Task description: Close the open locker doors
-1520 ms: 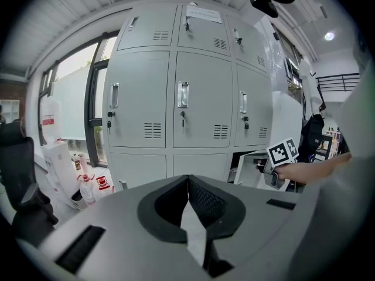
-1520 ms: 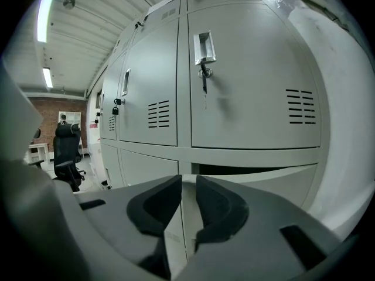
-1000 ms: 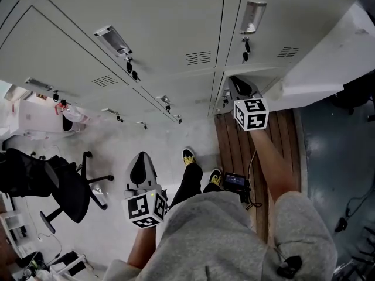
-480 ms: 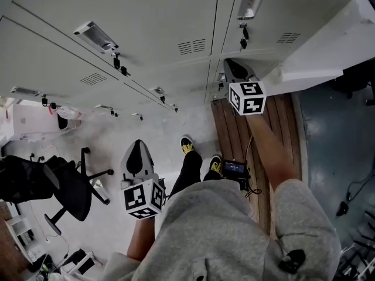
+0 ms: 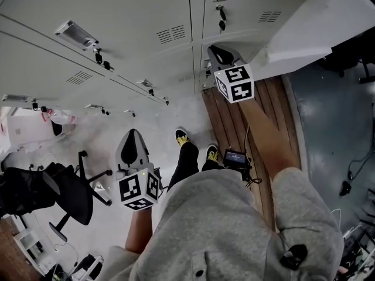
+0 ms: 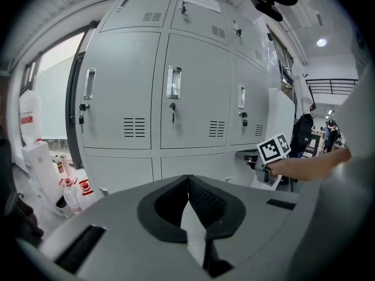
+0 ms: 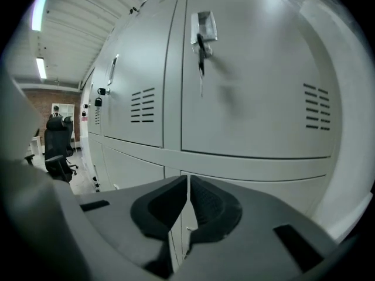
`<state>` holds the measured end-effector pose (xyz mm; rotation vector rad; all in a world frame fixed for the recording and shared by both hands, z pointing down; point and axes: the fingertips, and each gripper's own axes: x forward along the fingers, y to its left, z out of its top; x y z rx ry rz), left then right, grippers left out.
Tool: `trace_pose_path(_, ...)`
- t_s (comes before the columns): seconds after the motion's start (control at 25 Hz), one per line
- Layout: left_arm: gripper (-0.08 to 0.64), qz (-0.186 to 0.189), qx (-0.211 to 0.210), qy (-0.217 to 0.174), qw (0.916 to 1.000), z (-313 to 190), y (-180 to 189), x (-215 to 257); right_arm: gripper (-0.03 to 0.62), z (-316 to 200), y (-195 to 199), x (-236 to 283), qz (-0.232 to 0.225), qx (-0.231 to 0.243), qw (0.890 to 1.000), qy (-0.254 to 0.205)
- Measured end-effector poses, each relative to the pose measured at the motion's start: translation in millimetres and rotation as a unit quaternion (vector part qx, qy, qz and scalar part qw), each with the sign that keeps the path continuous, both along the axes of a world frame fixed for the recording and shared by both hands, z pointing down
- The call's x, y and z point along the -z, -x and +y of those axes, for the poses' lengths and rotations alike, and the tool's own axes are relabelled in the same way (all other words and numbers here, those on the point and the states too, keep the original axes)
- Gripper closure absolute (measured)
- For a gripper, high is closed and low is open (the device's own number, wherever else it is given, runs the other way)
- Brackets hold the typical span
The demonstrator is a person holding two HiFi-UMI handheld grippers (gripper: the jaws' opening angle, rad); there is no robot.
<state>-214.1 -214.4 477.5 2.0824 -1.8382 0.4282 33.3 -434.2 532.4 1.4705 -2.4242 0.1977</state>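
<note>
The right hand-held gripper point(image 5: 218, 52) has its jaws pressed together with nothing between them. Its tip is close to the locker bank point(image 5: 146, 16), near that bank's right end. Whether it touches the bank cannot be told. Just right of it, an open locker door point(image 5: 304, 25) juts out from the bank over the wooden floor strip point(image 5: 231, 122). The left hand-held gripper point(image 6: 187, 180) is also closed and empty. It is held low over the pale floor point(image 5: 158, 119), well apart from the lockers, and an office chair point(image 5: 55, 192) stands toward the floor's left edge.
</note>
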Motion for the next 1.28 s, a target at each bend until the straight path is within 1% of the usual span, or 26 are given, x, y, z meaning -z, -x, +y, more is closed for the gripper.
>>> trace_pose_path(0.12, 0.549, 0.003, -0.011, -0.009, 0.9999, 2, -10, 4, 0.552, 40, -16, 23, 0.007, 0.006, 1.000, -0.015)
trace_pose_path(0.24, 0.549, 0.006, -0.026, -0.020, 0.9994, 5, -29, 9, 0.552, 92, -50, 49, 0.000, -0.005, 1.000, -0.023)
trace_pose_path(0.44, 0.549, 0.014, -0.060, -0.030, 0.9976, 25, -71, 16, 0.552, 187, -119, 98, -0.027, -0.056, 0.997, -0.041)
trace_pose_path(0.56, 0.549, 0.015, -0.081, -0.038, 0.9959, 37, -99, 21, 0.552, 234, -150, 117, -0.037, -0.083, 0.995, -0.050)
trace_pose_path(0.68, 0.549, 0.021, -0.094, -0.044, 0.9944, 52, -123, 26, 0.552, 273, -173, 125, -0.051, -0.110, 0.991, -0.052)
trace_pose_path(0.8, 0.549, 0.022, -0.102, -0.051, 0.9932, 66, -139, 30, 0.552, 295, -183, 129, -0.061, -0.121, 0.989, -0.060)
trace_pose_path(0.96, 0.549, 0.019, -0.108, -0.056, 0.9923, 78, -151, 33, 0.552, 306, -179, 131, -0.064, -0.107, 0.990, -0.070)
trace_pose_path(1.12, 0.549, 0.017, -0.105, -0.062, 0.9924, 85, -153, 35, 0.552, 308, -172, 136, -0.078, -0.092, 0.990, -0.076)
trace_pose_path(1.28, 0.549, 0.014, -0.096, -0.061, 0.9934, 88, -150, 35, 0.552, 306, -168, 133, -0.082, -0.086, 0.990, -0.077)
